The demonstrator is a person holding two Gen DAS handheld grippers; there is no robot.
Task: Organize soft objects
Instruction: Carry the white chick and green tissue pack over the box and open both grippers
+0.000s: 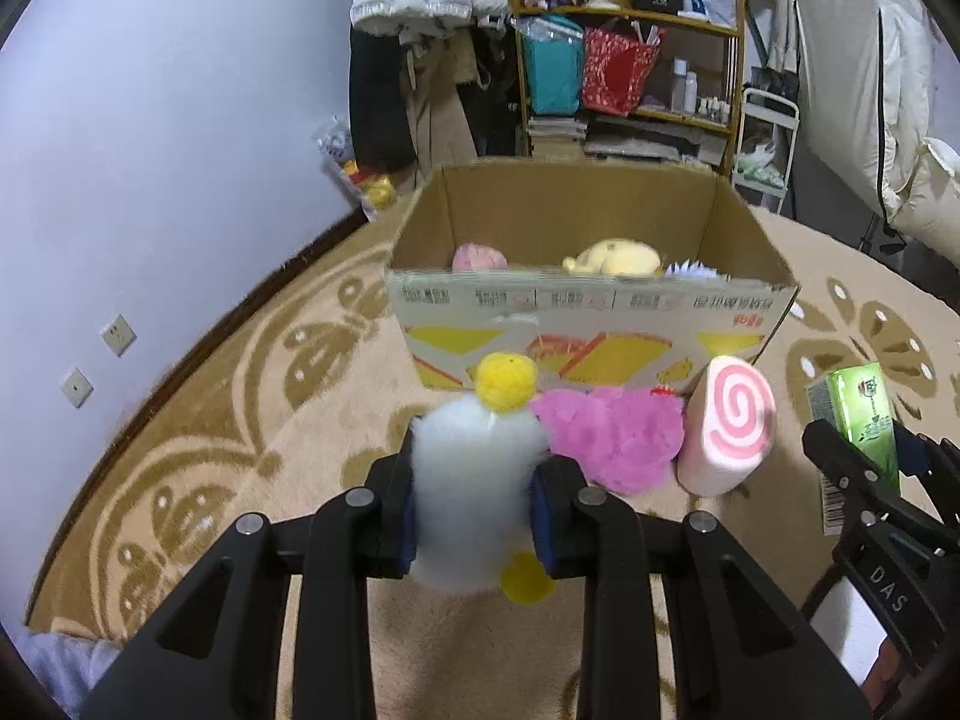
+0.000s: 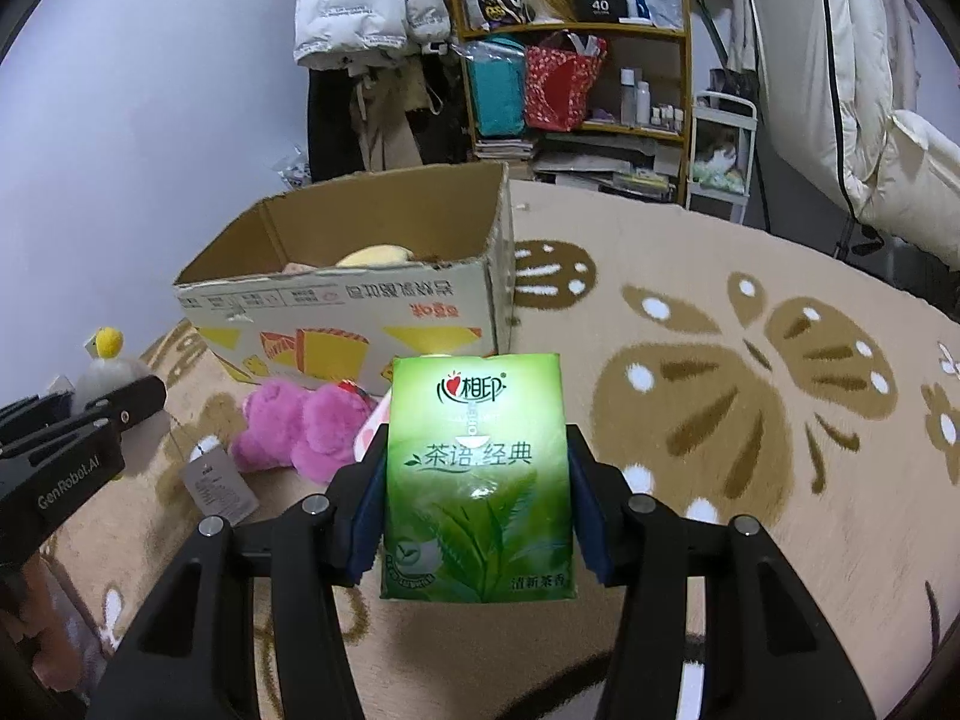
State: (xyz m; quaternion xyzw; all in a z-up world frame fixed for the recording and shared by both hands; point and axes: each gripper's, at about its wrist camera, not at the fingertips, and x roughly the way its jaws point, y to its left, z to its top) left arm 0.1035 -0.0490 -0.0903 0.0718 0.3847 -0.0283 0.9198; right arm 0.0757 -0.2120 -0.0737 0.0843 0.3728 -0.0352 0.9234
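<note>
- The left tongs (image 1: 474,504) are clamped on a white plush toy with yellow pompoms (image 1: 474,480), pads squeezing its soft body from both sides; the toy sticks up and forward beyond the tips.
- The right tongs (image 2: 477,498) are clamped on a green tissue pack (image 2: 477,480), held upright between the blue pads.
- Ahead of both tongs stands the open cardboard box (image 1: 576,306), with a yellow plush (image 1: 612,257) and a pink one (image 1: 479,257) already inside.
- Between the left tongs and the box lie a pink plush bear (image 1: 606,438) and a swirl-patterned roll cushion (image 1: 729,426), on the patterned rug (image 2: 720,396), not yet stowed.
- Risk: the white toy is compressed by fluff alone, so it could slide out if tilted sharply over the box rim.
- Risk: the tissue pack is slick film; a loosened squeeze could drop it short of the box, onto the bear.
- Risk: both tongs heading for one opening together could knock each other or catch the near wall and shove the box.
</note>
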